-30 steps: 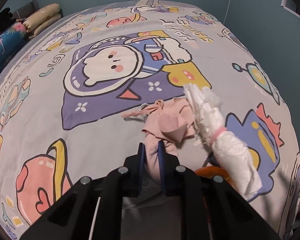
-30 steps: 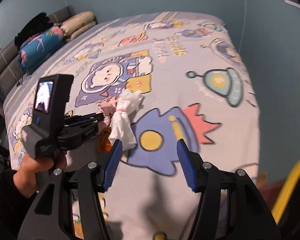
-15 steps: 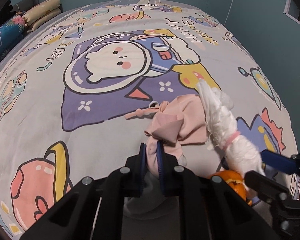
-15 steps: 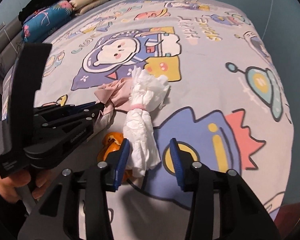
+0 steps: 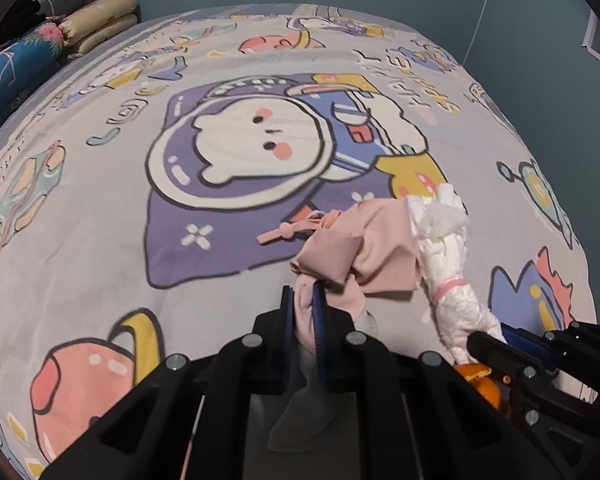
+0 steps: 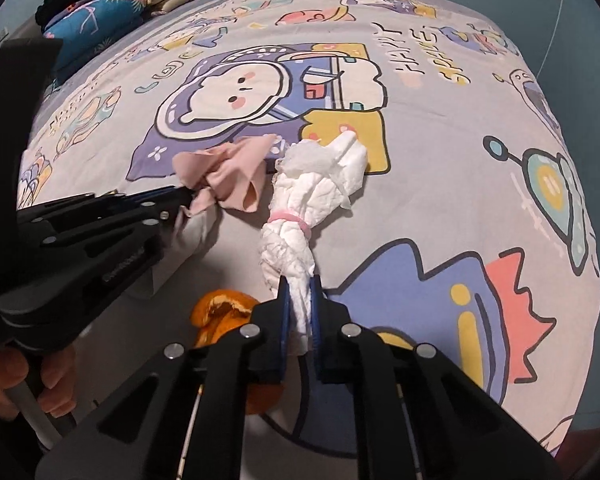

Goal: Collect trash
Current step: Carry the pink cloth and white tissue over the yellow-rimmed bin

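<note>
A crumpled pink cloth [image 5: 374, 248] lies on the cartoon-print bedsheet [image 5: 100, 216], and my left gripper [image 5: 302, 292] is shut on its near end. Beside it lies a white paper bundle [image 6: 300, 196] tied with a pink band [image 6: 288, 218]. My right gripper [image 6: 300, 284] has its jaws closing on the bundle's near end, and the blue pads press the paper. An orange peel [image 6: 220, 308] sits just left of the right gripper. The left wrist view shows the white bundle [image 5: 440, 248] and the right gripper [image 5: 488, 338] at the lower right.
Stacked pillows [image 6: 100, 12] lie at the head of the bed, far left. Blue walls close in behind and to the right of the bed. A person's hand [image 6: 4, 380] holds the left gripper's [image 6: 188, 196] handle at the lower left.
My right gripper came down and in toward the white bundle and closed its jaws on the bundle's near end. The left gripper stayed shut on the pink cloth and shifted slightly.
</note>
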Action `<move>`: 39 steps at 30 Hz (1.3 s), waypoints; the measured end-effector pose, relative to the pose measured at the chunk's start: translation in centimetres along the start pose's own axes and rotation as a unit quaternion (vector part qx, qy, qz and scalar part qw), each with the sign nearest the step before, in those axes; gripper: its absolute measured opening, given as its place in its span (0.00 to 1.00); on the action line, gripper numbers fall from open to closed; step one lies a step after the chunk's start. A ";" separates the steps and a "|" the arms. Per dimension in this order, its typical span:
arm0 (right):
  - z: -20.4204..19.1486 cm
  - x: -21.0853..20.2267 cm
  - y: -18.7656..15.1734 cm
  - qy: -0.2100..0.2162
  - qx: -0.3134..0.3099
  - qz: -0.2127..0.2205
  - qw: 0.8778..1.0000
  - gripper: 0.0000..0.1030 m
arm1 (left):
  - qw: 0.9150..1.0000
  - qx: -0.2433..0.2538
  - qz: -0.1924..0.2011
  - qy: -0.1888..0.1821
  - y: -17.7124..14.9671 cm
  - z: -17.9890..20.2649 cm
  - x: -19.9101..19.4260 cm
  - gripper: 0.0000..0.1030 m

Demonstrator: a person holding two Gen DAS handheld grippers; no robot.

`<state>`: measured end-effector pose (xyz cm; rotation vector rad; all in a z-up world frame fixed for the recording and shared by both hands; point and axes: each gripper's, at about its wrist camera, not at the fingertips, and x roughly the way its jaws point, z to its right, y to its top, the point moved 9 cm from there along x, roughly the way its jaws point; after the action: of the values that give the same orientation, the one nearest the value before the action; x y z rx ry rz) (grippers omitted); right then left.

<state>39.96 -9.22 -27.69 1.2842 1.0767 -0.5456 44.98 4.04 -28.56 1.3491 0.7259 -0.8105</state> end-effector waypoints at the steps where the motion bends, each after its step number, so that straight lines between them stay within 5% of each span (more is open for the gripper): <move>1: 0.3 -0.1 0.2 -0.005 0.003 0.003 1.000 0.08 | 1.000 -0.003 0.003 0.001 0.2 -0.2 -0.2 0.09; 10: 5.9 -4.0 2.7 -0.068 0.042 0.057 0.995 0.07 | 0.997 -0.032 0.063 0.007 3.0 -2.1 -4.5 0.07; 20: 12.4 -14.3 2.5 -0.101 0.095 0.133 0.981 0.07 | 0.988 -0.034 0.149 -0.002 5.6 -1.2 -13.0 0.07; 30: 15.7 -25.1 -1.0 -0.114 0.131 0.204 0.963 0.07 | 0.978 0.008 0.208 -0.034 5.9 5.9 -22.8 0.06; 39: 18.3 -32.3 -6.5 -0.133 0.155 0.241 0.949 0.07 | 0.964 0.075 0.240 -0.090 2.8 15.6 -30.1 0.06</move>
<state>26.31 -35.39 -4.21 1.6307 0.4336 -0.5060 30.82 -8.85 -0.41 1.4856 0.1793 -0.5924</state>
